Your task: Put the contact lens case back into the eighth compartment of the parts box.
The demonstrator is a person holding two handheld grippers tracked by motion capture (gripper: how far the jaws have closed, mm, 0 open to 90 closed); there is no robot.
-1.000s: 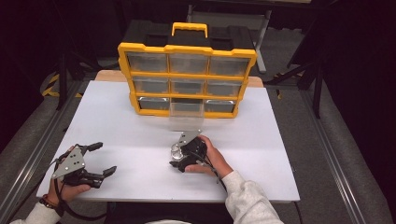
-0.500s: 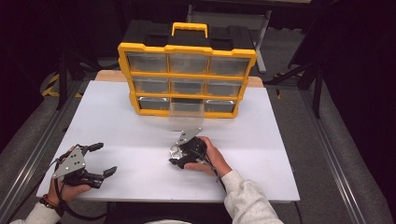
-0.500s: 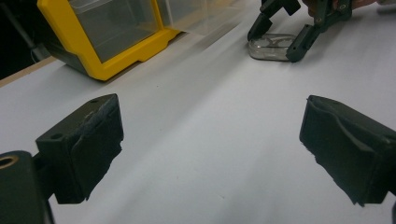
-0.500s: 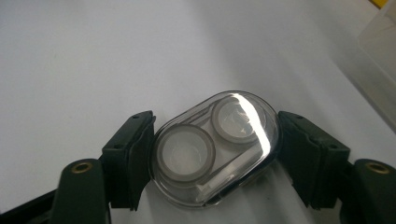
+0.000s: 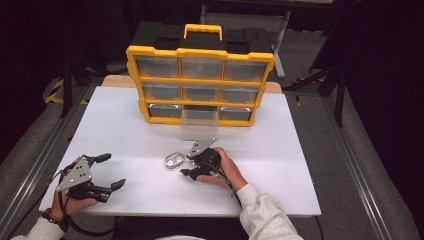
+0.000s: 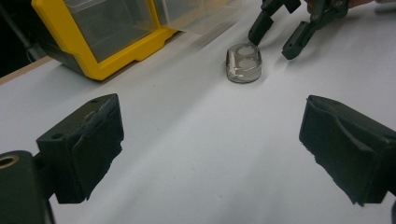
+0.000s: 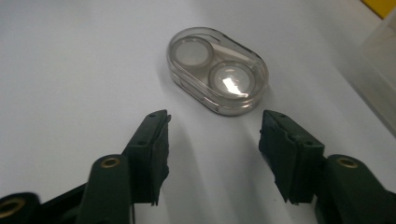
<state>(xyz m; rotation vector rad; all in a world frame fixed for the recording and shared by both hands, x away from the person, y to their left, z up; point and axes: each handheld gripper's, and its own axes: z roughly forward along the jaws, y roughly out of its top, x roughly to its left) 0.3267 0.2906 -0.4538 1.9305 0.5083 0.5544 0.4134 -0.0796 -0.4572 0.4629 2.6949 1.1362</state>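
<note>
On the white table [image 5: 125, 130], a small clear oval plastic case with two round wells [image 7: 218, 70] lies just ahead of the right gripper [image 7: 212, 135], well in front of the yellow drawer organiser [image 5: 200, 85]. Its jaws have just been closing, yet they stand apart with nothing between them; the case lies released, untouched. Left gripper [image 6: 210, 140] rests wide apart, idle.

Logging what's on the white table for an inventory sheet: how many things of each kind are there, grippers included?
Yellow drawer organizer: 1
Pulled-out clear drawer: 1
Clear oval case with two round wells: 1
Hand-held grippers: 2, the left gripper and the right gripper, both with jaws apart
Total: 5
</note>
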